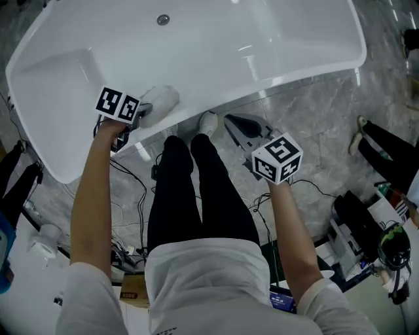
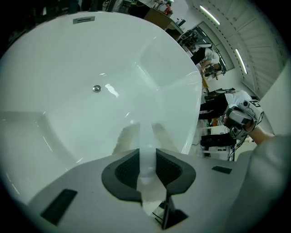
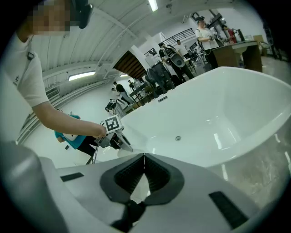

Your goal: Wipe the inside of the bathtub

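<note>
The white bathtub (image 1: pixel 196 46) fills the top of the head view, its drain (image 1: pixel 163 19) at the far side. My left gripper (image 1: pixel 145 110) is at the tub's near rim and is shut on a white cloth (image 1: pixel 162 98) that rests on the rim. In the left gripper view the cloth (image 2: pixel 148 154) runs as a strip between the shut jaws, with the tub's inside and drain (image 2: pixel 96 88) beyond. My right gripper (image 1: pixel 229 121) hangs outside the tub over the floor, shut with nothing in it (image 3: pixel 144 157). It looks at the tub (image 3: pixel 218 118) from the side.
The person's legs in black trousers (image 1: pixel 196 196) stand close against the tub's near side. Cables (image 1: pixel 134 196) lie on the marble floor at left. Equipment and a headset (image 1: pixel 393 245) sit at right. Another person's feet (image 1: pixel 363 134) stand at right.
</note>
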Tool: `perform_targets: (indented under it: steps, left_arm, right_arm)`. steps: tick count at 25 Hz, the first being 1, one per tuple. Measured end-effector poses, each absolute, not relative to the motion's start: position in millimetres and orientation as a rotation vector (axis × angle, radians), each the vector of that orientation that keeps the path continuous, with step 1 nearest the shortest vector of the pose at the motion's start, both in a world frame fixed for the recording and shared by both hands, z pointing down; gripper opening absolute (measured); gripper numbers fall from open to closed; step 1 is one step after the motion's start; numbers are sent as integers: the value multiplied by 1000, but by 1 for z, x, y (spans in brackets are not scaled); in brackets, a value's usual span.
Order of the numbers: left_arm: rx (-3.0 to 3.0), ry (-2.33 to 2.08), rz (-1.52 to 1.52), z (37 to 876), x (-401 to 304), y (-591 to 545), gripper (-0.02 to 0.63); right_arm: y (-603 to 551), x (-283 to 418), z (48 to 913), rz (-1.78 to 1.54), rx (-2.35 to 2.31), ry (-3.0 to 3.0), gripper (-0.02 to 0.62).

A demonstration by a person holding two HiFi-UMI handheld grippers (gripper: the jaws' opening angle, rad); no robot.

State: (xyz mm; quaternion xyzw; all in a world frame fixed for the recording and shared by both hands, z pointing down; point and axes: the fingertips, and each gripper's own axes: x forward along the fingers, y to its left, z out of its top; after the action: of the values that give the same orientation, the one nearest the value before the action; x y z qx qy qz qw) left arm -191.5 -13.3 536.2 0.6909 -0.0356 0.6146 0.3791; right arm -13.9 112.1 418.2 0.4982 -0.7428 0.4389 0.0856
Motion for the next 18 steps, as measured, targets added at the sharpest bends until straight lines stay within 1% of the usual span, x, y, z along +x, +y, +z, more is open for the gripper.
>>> perform_targets:
  steps: [6,18]
  left_arm:
    - [1766,-38,1611,537,-163,-7,89]
    - [1769,84,1616,542,-106,0,89]
  right_arm:
    - [121,17,413,1333,1621,-2167,20]
    - [119,50,415,1371,1750,-2052,20]
